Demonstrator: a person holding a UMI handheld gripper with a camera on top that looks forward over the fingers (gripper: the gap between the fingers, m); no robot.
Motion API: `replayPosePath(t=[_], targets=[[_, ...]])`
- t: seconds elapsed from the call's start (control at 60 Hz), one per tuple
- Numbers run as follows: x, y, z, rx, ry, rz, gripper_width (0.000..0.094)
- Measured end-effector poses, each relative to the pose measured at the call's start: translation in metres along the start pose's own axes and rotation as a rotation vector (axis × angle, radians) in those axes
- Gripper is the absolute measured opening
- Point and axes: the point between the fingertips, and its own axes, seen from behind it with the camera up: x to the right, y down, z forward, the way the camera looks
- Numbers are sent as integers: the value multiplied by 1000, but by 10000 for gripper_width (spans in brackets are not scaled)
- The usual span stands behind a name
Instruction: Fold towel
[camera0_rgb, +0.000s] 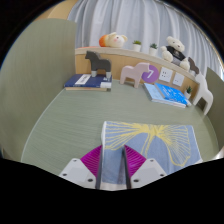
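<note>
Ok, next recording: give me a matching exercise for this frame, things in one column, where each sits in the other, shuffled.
Things:
1. towel
2. dark toy horse
3. tool
4. blue book

Places:
A. behind the book at far left
B. beyond the towel, right side of the table
C. just ahead of the fingers
D. nearest, fingers apart at the towel's edge

Pairs: 1-C, 2-A, 3-D, 4-B

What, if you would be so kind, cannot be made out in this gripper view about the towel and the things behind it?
- Towel: its near edge is hidden behind the gripper fingers, so grip is unclear.
- Books: covers too small to read.
- Shelf figures: too small and blurred to identify.
</note>
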Motion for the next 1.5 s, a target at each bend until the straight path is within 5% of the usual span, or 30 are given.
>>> replayPosePath(t=[0.067, 0.367, 0.667, 1.033, 1.25, 1.5], targets=[[13, 1, 2, -4, 54, -35, 84], [22, -16, -12, -21, -11, -1, 48], [189, -86, -79, 85, 60, 0, 67], [329, 12, -62, -58, 90, 23, 338], [314, -41, -125, 50, 58, -10, 871], [275, -88, -221, 186, -26, 26, 857]])
